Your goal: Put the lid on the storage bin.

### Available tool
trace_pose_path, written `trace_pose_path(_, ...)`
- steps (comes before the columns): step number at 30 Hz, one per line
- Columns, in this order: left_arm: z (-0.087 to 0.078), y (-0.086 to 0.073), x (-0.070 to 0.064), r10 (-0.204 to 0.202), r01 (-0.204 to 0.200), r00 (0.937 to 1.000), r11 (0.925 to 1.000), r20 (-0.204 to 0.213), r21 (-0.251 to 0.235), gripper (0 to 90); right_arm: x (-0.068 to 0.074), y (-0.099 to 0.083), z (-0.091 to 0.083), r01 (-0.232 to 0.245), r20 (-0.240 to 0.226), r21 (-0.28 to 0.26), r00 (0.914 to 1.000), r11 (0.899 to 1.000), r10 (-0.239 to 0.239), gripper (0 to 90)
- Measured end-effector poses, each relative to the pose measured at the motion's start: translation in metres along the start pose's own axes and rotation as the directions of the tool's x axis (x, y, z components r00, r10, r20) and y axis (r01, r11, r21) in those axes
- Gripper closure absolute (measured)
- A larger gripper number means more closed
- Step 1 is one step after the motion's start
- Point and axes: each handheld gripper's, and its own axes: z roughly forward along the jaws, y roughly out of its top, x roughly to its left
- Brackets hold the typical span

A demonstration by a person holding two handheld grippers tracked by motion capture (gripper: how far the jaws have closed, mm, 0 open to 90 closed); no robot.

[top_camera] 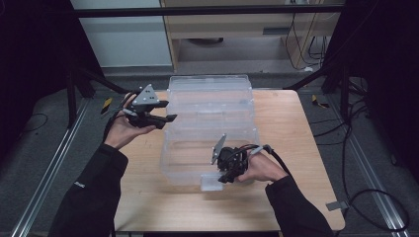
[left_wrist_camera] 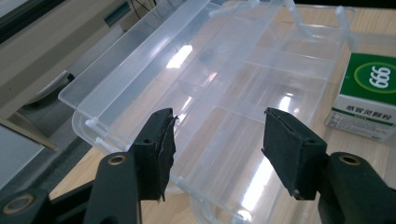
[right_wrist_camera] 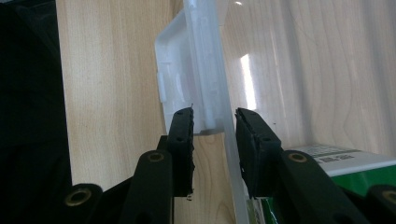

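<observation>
High view: wooden table [top_camera: 163,202] on grey floor [top_camera: 39,148]; left gripper [top_camera: 168,117] apart, right gripper [top_camera: 221,180] straddling the clear box [top_camera: 210,106] latch, unclosed

A recording lab, not a home

Black curtains [top_camera: 29,59] hang on both sides of the wooden table [top_camera: 296,148], loose cables [top_camera: 356,128] lie on the grey carpet [top_camera: 44,143], and metal rails [top_camera: 44,168] run along the floor, well apart from the fingers.

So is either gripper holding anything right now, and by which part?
The right gripper straddles the front latch tab of the clear plastic organizer box, jaws not visibly clamped, so a hold cannot be told. The left gripper is open, holding nothing.
</observation>
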Motion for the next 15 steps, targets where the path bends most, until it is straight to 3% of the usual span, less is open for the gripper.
trace_pose_path(4,0.009,0.008,-0.002,0.043,-0.043,0.9988,0.9988,0.022,0.021,42.5,0.000,0.000,0.000,-0.003,0.001,0.000,1.0000,1.000,0.003,68.0)
trace_pose_path(7,0.013,0.014,-0.004,0.068,-0.068,0.9968,0.9976,0.043,0.010,42.5,0.000,0.000,0.000,0.000,0.001,-0.002,1.0000,1.000,0.000,67.9)
trace_pose_path(13,0.023,0.025,-0.005,0.147,-0.151,0.9874,0.9866,0.058,0.062,41.4,0.000,0.000,0.000,0.011,0.002,-0.001,0.9999,1.000,-0.011,67.9)
trace_pose_path(15,0.025,0.027,-0.003,0.146,-0.151,0.9865,0.9865,0.074,0.064,41.0,0.001,0.000,0.000,0.014,0.006,-0.002,0.9999,1.000,-0.014,67.8)
